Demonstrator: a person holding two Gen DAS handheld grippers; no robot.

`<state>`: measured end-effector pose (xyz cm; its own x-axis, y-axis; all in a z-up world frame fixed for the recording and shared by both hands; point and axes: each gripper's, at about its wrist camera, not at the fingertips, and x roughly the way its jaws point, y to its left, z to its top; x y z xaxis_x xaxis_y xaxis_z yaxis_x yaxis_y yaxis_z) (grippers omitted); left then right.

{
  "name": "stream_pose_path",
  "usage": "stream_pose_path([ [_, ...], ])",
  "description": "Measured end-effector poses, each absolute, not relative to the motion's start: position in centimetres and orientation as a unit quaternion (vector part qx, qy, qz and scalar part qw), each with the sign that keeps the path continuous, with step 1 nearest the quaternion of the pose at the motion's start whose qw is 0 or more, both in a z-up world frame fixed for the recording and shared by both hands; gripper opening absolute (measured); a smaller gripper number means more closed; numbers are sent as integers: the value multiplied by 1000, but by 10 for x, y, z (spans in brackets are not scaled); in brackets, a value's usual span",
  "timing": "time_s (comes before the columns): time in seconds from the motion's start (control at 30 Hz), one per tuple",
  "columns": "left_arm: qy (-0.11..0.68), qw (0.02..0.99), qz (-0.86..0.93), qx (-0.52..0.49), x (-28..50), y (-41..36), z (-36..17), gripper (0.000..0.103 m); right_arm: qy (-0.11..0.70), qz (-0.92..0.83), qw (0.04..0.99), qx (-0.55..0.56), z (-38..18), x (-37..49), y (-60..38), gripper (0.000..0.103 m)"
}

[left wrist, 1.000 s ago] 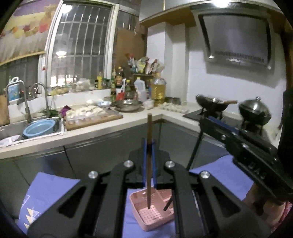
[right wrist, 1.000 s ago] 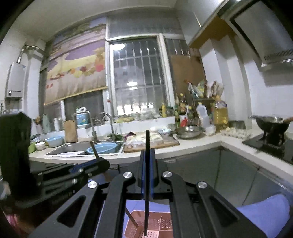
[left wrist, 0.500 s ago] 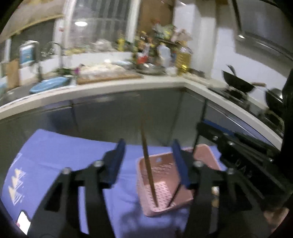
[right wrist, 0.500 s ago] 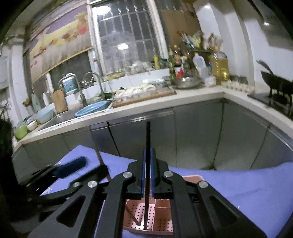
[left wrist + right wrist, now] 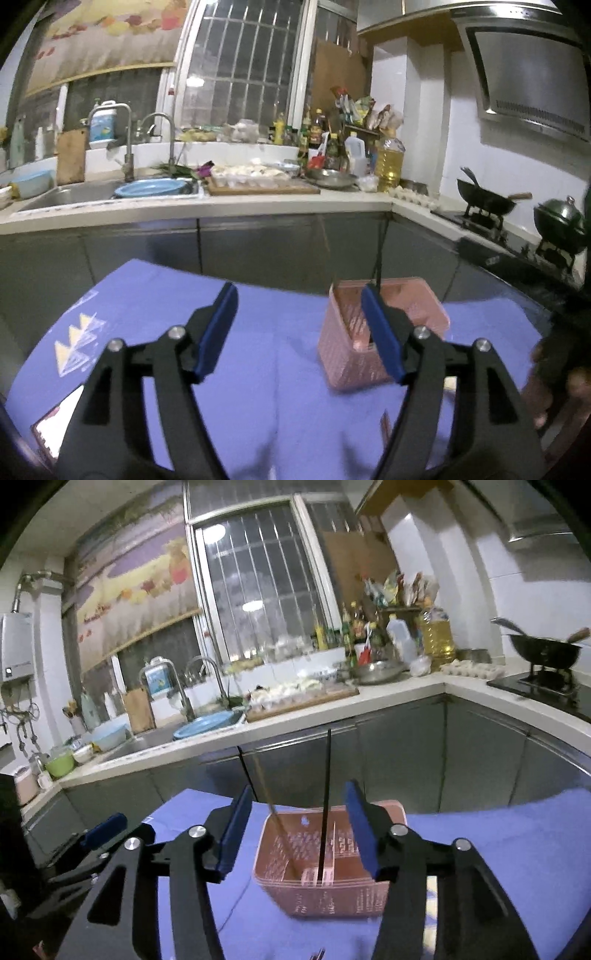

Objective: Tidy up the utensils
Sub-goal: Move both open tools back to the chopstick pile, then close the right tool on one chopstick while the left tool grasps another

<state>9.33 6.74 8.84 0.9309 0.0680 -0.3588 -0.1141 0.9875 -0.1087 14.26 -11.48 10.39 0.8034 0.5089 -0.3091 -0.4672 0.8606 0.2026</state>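
Both grippers empty. Left gripper has its jaws spread wide over the purple cloth, nothing between the blue pads. Right gripper likewise spread wide, nothing gripped; the sticks seen between its pads stand farther off, in the basket. Pink slotted basket sits on the cloth, at about 12 o'clock from the right gripper and about 2 o'clock from the left gripper. Inside it, right wrist view: a black chopstick standing near upright, foot at an inner divider, and a brown chopstick leaning toward 11 o'clock, foot on the basket floor. A third thin dark stick rises toward 11 o'clock behind the left pad of the right gripper; its lower end is hidden, so I cannot tell where it rests. In the left wrist view the basket's contents are mostly masked by a pad; only a faint dark line rises from its far rim. Judgement: at least two chopsticks are filed, and both tools are free for another pick. What is left is unclear, since no loose utensils show on the visible cloth. Small objects at the lower edges of both views are too blurred to name. Counter at 12 o'clock carries unrelated kitchen clutter.
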Motion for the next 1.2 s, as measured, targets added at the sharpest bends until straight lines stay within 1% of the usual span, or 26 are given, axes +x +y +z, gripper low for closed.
stream_pose_path([
  [0.03, 186, 980, 43, -62, 85, 69, 83, 68, 174, 257, 948, 65, 101, 131, -120, 71],
  [0.07, 194, 978, 40, -61, 77, 70, 76, 68, 168, 256, 949, 76, 95, 114, -128, 81],
  [0.1, 204, 976, 38, -59, 69, 72, 67, 68, 163, 251, 950, 87, 88, 99, -135, 101],
  [0.17, 234, 971, 22, -54, 55, 74, 47, 68, 153, 226, 954, 120, 66, 63, -155, 101],
  [0.2, 249, 967, 18, -53, 51, 74, 38, 68, 162, 224, 953, 126, 60, 56, -161, 101],
  [0.3, 303, 951, -10, -66, 44, 73, 8, 68, 258, 203, 934, 143, 25, 46, -181, 100],
  [0.33, 322, 943, -22, -74, 43, 72, -2, 68, 281, 195, 929, 140, 16, 45, -184, 94],
  [0.37, 337, 938, -31, -79, 42, 71, -10, 68, 303, 190, 925, 129, 7, 44, -185, 87],
  [0.4, 348, 933, -40, -85, 40, 70, -17, 66, 323, 186, 921, 109, -1, 41, -183, 67],
  [0.43, 356, 929, -47, -92, 40, 69, -21, 64, 348, 179, 916, 82, -11, 40, -179, 54],
  [0.47, 364, 925, -55, -98, 40, 67, -25, 58, 368, 179, 910, 65, -19, 38, -176, 48],
  [0.5, 372, 920, -65, -106, 40, 65, -29, 54, 385, 186, 902, 56, -26, 38, -173, 38],
  [0.53, 380, 915, -77, -114, 40, 63, -33, 53, 405, 192, 892, 49, -35, 37, -168, 34],
  [0.57, 386, 911, -86, -117, 39, 59, -36, 51, 416, 193, 888, 41, -41, 36, -164, 32],
  [0.63, 400, 904, -101, -115, 40, 49, -41, 50, 428, 198, 882, 14, -52, 30, -153, 28],
  [0.83, 418, 893, -136, -94, 41, 18, -47, 50, 446, 199, 872, -40, -67, 28, -132, 25],
  [0.9, 423, 891, -142, -85, 43, 9, -48, 50, 440, 191, 875, -61, -70, 27, -132, 25],
  [1.13, 443, 883, -150, -49, 51, -20, -57, 50, 426, 179, 886, -38, -62, 26, -149, 25],
  [1.17, 443, 883, -146, -41, 51, -24, -58, 48, 423, 191, 885, -26, -59, 24, -151, 25],
  [1.2, 444, 884, -143, -33, 52, -27, -59, 44, 423, 210, 882, -14, -56, 22, -150, 25],
])
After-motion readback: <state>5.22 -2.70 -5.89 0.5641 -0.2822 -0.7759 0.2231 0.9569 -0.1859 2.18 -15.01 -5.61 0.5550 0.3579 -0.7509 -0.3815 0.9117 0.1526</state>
